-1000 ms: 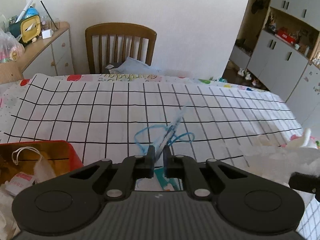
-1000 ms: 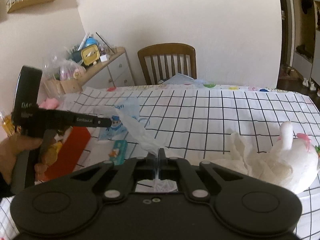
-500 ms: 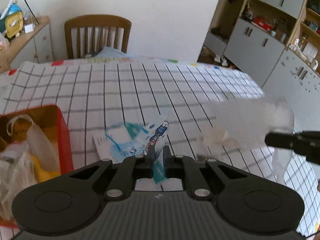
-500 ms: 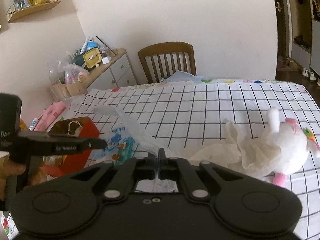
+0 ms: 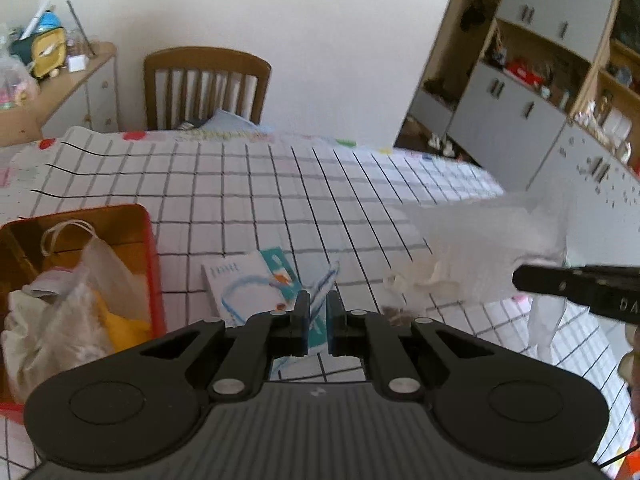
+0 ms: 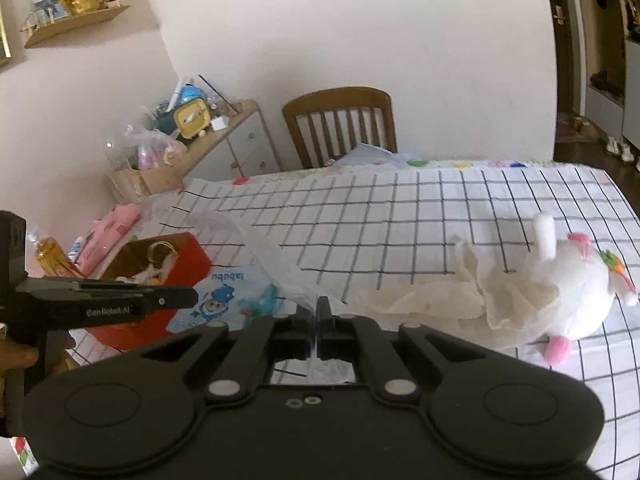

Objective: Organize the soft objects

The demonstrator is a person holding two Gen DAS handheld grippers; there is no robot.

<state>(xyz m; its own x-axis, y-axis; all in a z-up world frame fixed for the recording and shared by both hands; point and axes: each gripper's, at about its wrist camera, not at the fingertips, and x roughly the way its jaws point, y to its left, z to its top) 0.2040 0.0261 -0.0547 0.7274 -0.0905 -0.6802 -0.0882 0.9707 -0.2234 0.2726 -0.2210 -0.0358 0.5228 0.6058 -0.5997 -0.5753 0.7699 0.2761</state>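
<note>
Here the key relation is tin to tools: the red tin [image 5: 150,264], already part-filled with bags and soft bits, lies forward and to the left of the left tool [image 5: 316,316], and well to the left of the right tool [image 6: 316,312]. The left tool is judged the nearer of the two.

The left tool is seen with a narrow gap between its fingers, and the printed plastic bag [image 5: 256,284] runs through that gap; whether it is pinched or let go cannot be told. The bag lies mostly flat on the worktop [image 5: 280,184], just beside the tin's right wall, long axis running away from the tool.

The right tool is clenched on a thin clear plastic bag [image 6: 256,256], which is held up off the worktop and stretches away to the front-left, toward the tin. In the left view it shows as a blurred white sheet [image 5: 492,240] at the right tool's tip.

A crumpled white tissue [image 6: 432,300] and a white plush toy [image 6: 560,292] are left on the worktop to the right, touching each other, well apart from the tin.

Compared with a second ago, the printed bag has been lowered from hanging in the air to the worktop, and the left fingers look slightly more parted. The clear bag has been carried higher and further left. Tissue and plush are unchanged.
</note>
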